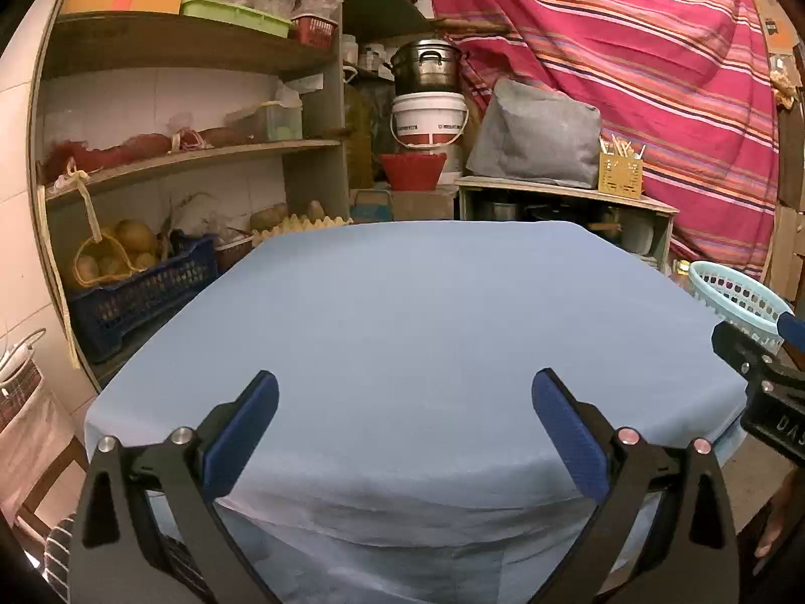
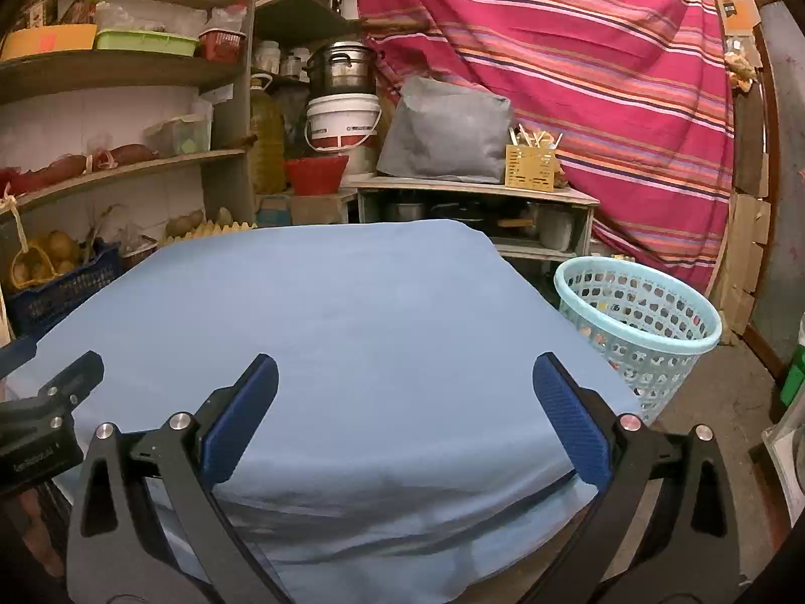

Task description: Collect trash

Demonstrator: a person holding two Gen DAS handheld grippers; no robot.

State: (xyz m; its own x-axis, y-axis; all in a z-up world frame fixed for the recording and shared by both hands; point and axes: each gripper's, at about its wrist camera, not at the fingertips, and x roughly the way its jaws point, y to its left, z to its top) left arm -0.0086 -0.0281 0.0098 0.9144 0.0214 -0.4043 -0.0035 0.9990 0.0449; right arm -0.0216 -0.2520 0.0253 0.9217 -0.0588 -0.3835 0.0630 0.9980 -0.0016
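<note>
A table under a light blue cloth (image 1: 427, 312) fills both views (image 2: 352, 312); I see no trash on it. A pale blue perforated basket (image 2: 639, 332) stands on the floor right of the table, with coloured bits showing through its holes; its rim shows in the left wrist view (image 1: 739, 297). My left gripper (image 1: 405, 402) is open and empty over the table's near edge. My right gripper (image 2: 405, 392) is open and empty over the near edge too. Each gripper's body shows at the other view's side.
Wooden shelves (image 1: 191, 156) with boxes and a dark blue crate of produce (image 1: 136, 292) stand left of the table. Behind it are a low cabinet (image 1: 568, 206), a white bucket (image 1: 427, 121), a pot and a striped red cloth (image 1: 654, 75).
</note>
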